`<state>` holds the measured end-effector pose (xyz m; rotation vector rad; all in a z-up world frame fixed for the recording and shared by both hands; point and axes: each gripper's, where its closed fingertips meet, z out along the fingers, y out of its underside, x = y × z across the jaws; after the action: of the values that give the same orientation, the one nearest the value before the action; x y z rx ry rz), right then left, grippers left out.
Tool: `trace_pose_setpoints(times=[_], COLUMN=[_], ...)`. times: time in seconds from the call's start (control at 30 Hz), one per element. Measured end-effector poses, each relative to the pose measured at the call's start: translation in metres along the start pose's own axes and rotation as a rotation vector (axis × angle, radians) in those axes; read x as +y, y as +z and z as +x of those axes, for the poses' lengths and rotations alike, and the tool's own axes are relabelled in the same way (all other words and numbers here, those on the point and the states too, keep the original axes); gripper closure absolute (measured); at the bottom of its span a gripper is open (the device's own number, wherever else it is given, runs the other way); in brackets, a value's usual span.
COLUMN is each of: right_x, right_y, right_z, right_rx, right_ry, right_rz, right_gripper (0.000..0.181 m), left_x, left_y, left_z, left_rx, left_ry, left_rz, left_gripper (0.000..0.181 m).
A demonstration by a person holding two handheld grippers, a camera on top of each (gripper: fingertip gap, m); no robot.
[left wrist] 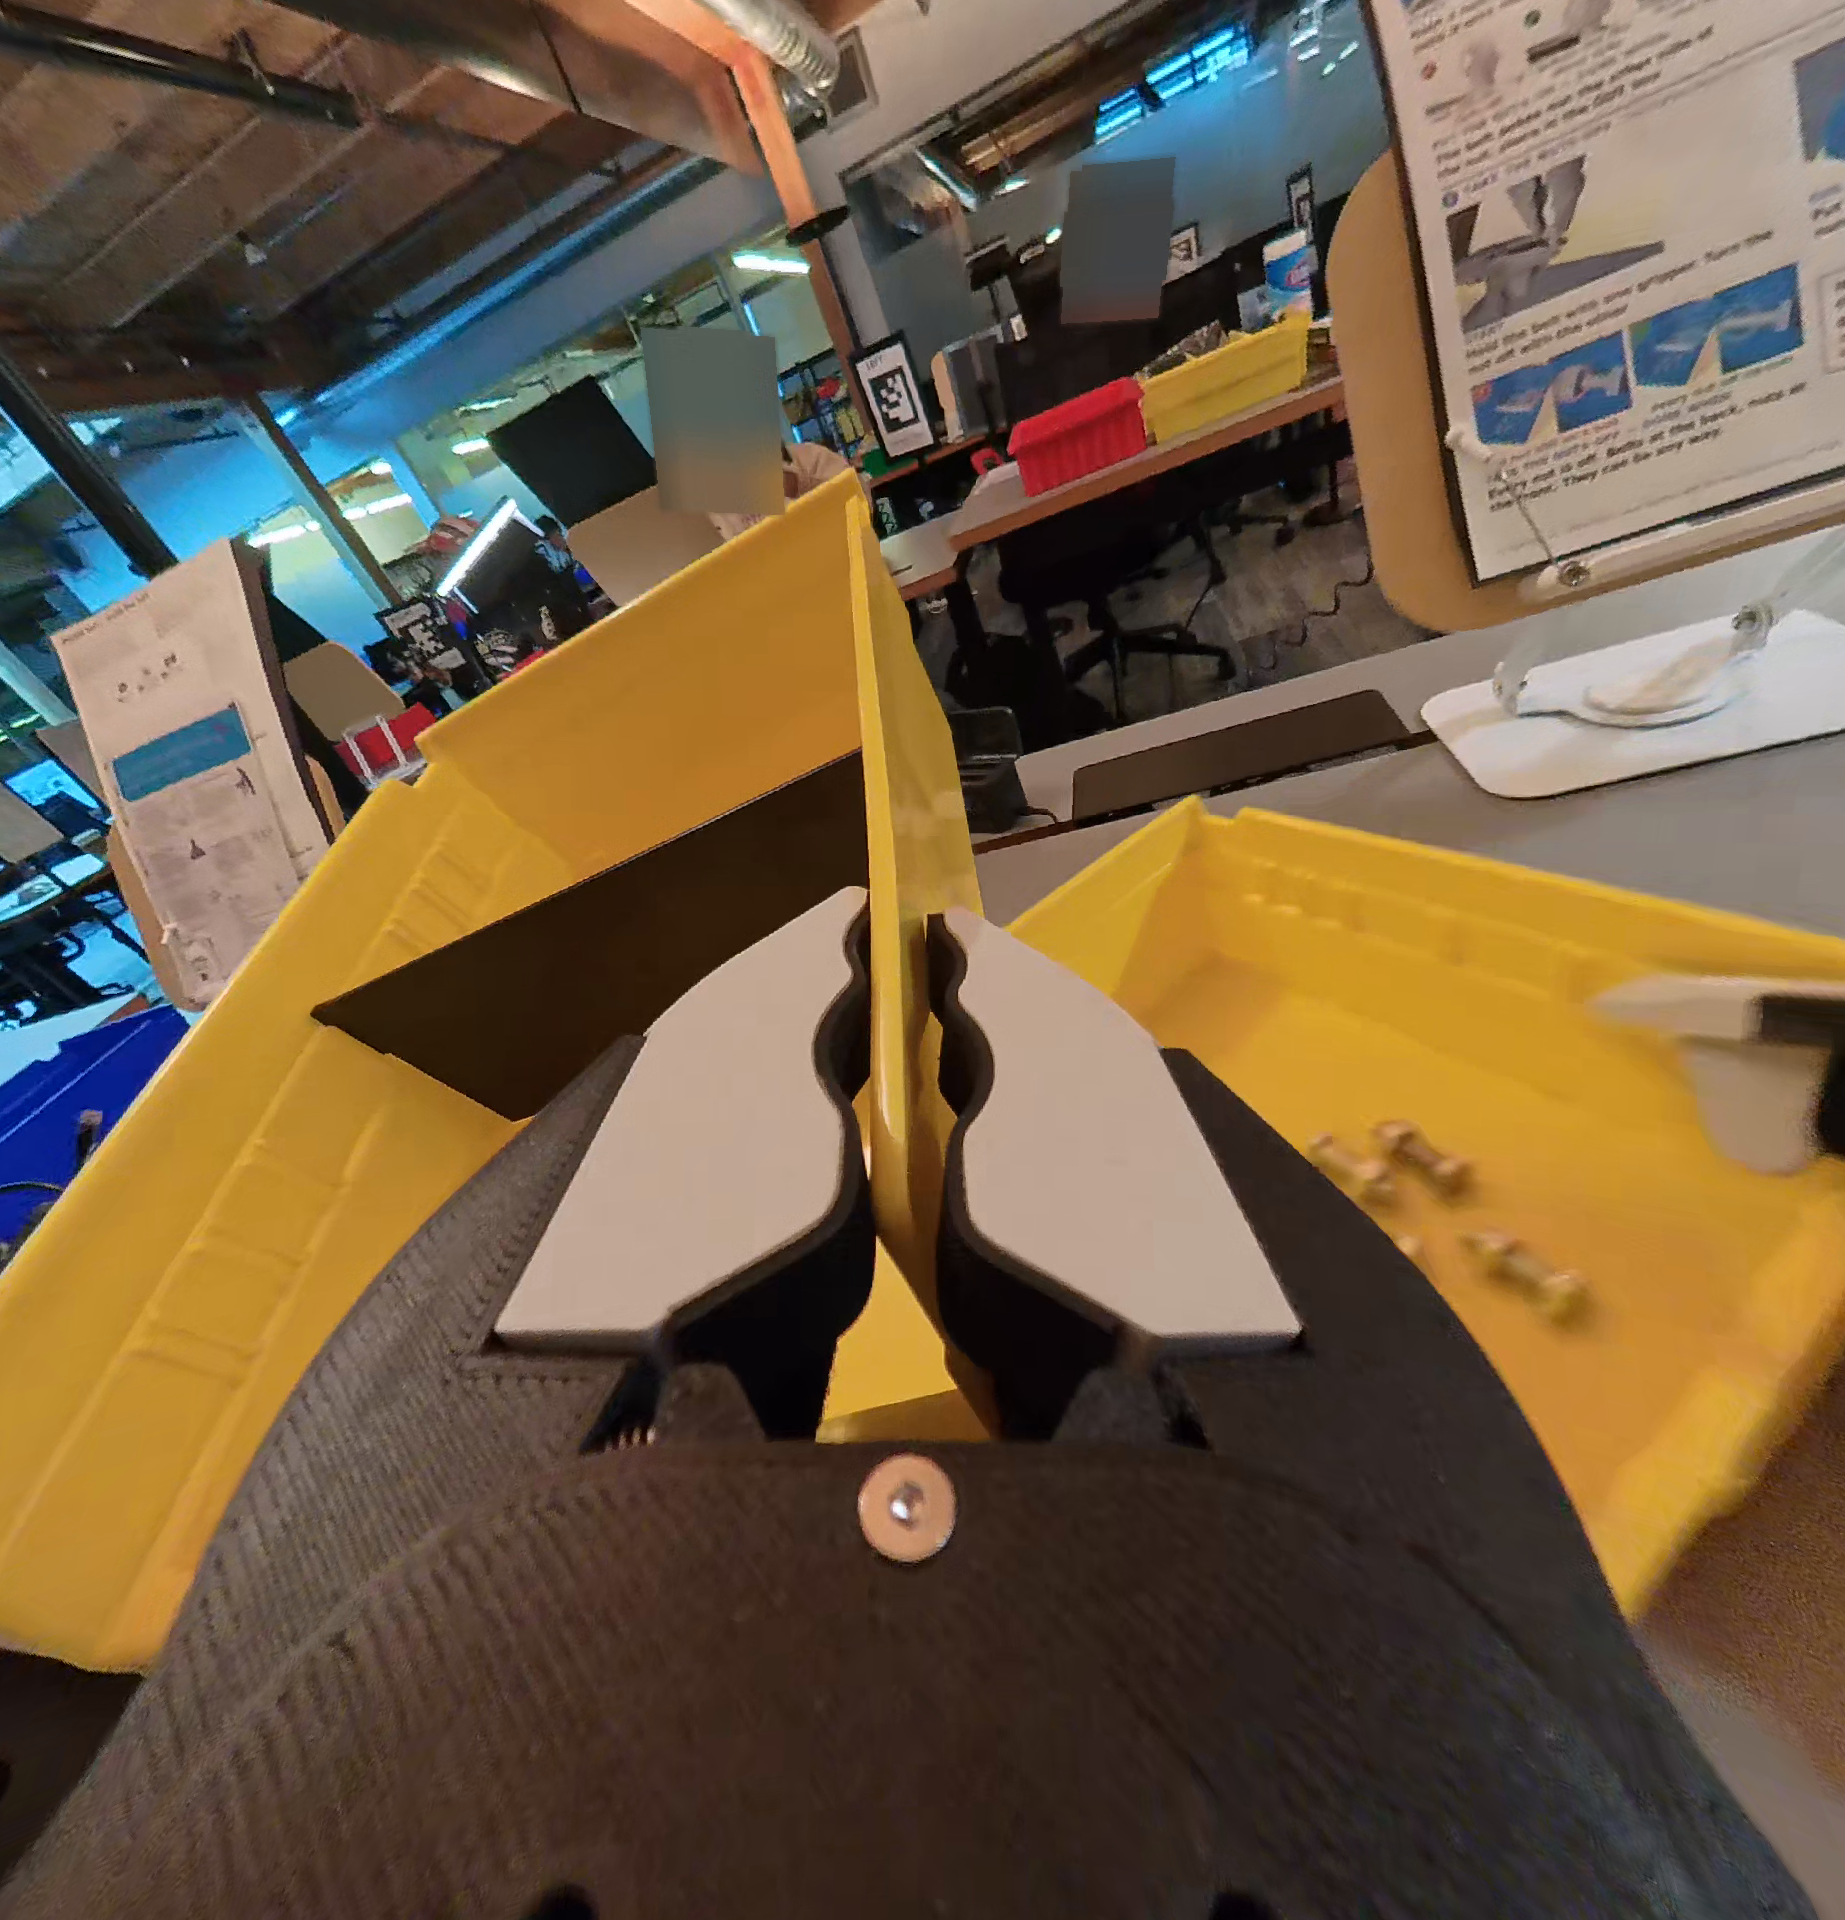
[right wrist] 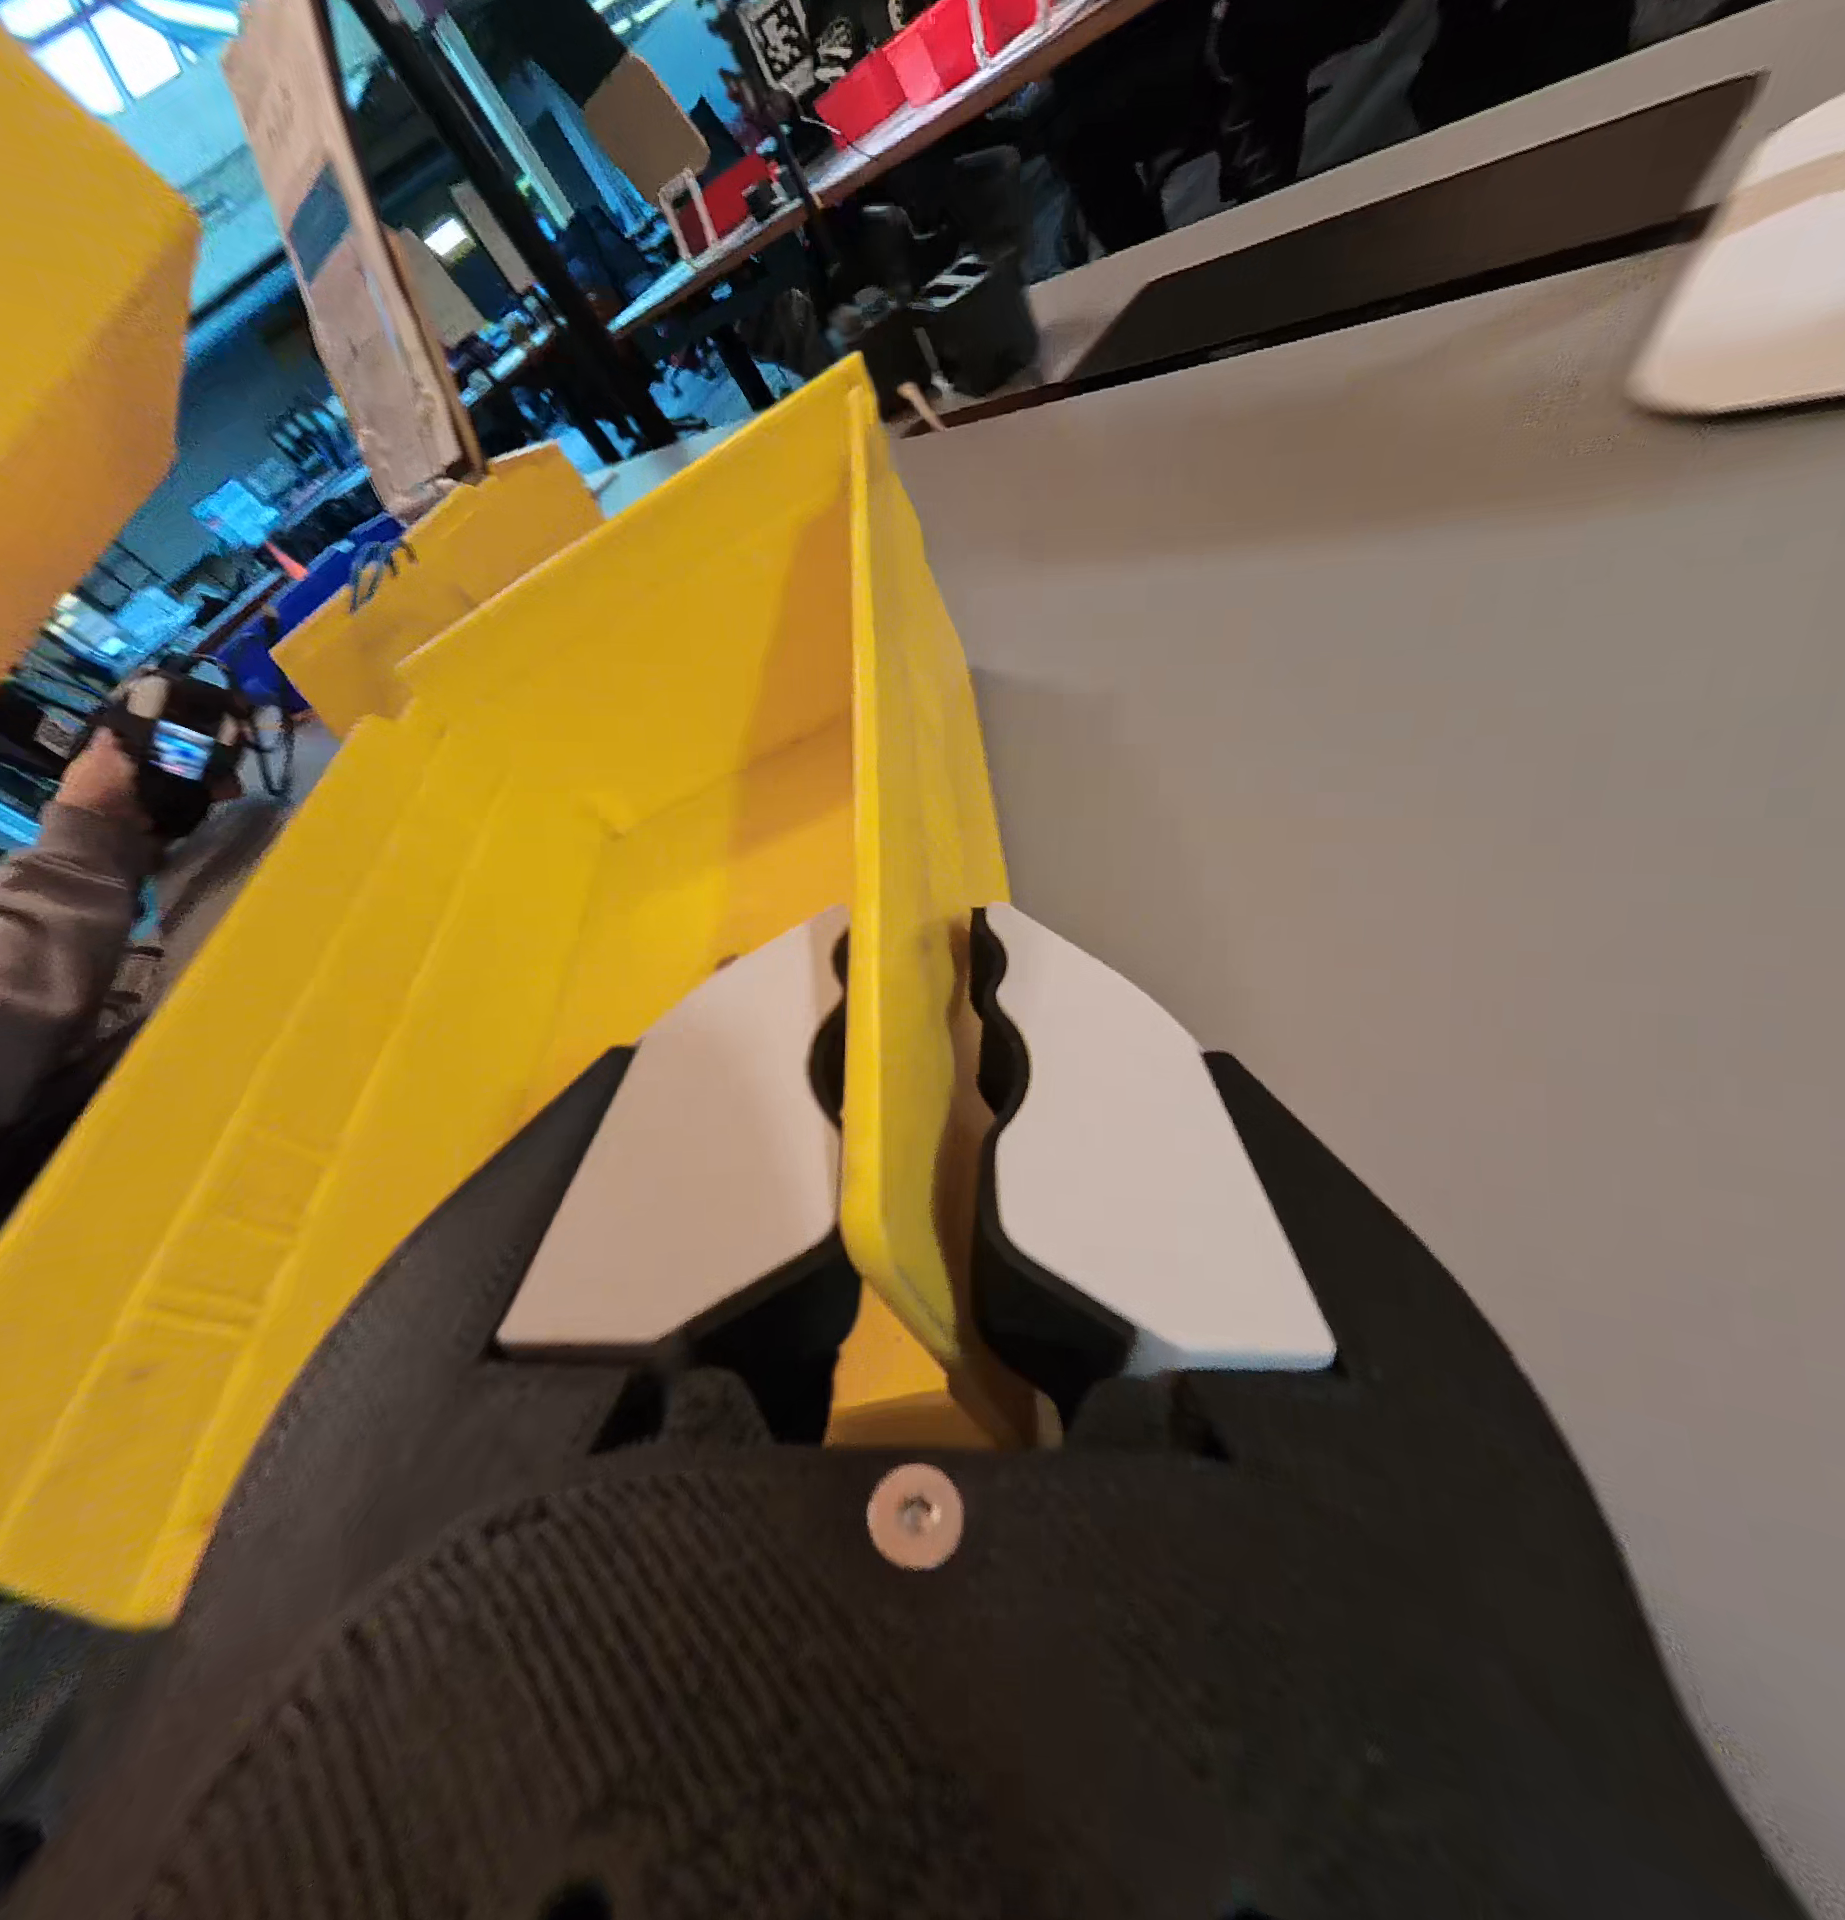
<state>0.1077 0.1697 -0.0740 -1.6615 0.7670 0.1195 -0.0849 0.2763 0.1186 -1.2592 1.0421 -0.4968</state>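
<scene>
Bins filled most of both views. Farthest left stood the left yellow bin (left wrist: 305, 1195), tilted, with a dark divider panel (left wrist: 606, 966) set across its inside. The left tool (left wrist: 900, 997) was closed narrowly on that bin's right side wall (left wrist: 890, 831), one finger (left wrist: 720, 1132) inside the bin and the other outside, so the thin wall was pinched between the pads; gripping the rim this way looked like the reason the bin sat raised at an angle rather than flat. Just beside it to the right lay a second yellow bin (left wrist: 1313, 997) on the grey desk (left wrist: 1676, 821), with a few brass bolts (left wrist: 1417, 1184) loose on its floor. The right tool (right wrist: 913, 997) showed at that bin's right edge in the left wrist view, blurred. In its own view it was clamped on the bin's right side wall (right wrist: 897, 831), again one finger (right wrist: 731, 1143) inside and one outside, desk surface beyond it. Whether this bin was lifted clear of the desk could not be told. Farther right on the desk stood a white stand base (left wrist: 1645, 707) carrying an instruction board (left wrist: 1624, 260).
</scene>
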Motion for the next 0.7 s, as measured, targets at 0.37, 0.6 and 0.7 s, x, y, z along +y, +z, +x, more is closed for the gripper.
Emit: trace_pose_setpoints(times=[0.37, 0.6, 0.7], right_x=[0.046, 0.027, 0.011], right_y=[0.029, -0.058, -0.109], right_z=[-0.169, -0.086, -0.025], right_rx=[-0.447, -0.391, -0.274], right_ry=[-0.295, -0.479, -0.546], right_rz=[0.017, 0.034, 0.038], right_gripper=[0.095, 0.102, 0.104], left_x=[-0.018, -0.03, -0.042], left_y=[-0.014, -0.017, -0.02], left_z=[-0.004, 0.025, 0.056], left_rx=[0.023, 0.111, 0.197], left_ry=[-0.034, -0.025, -0.028], left_rz=[0.057, 0.092, 0.118], left_gripper=[0.174, 0.174, 0.174])
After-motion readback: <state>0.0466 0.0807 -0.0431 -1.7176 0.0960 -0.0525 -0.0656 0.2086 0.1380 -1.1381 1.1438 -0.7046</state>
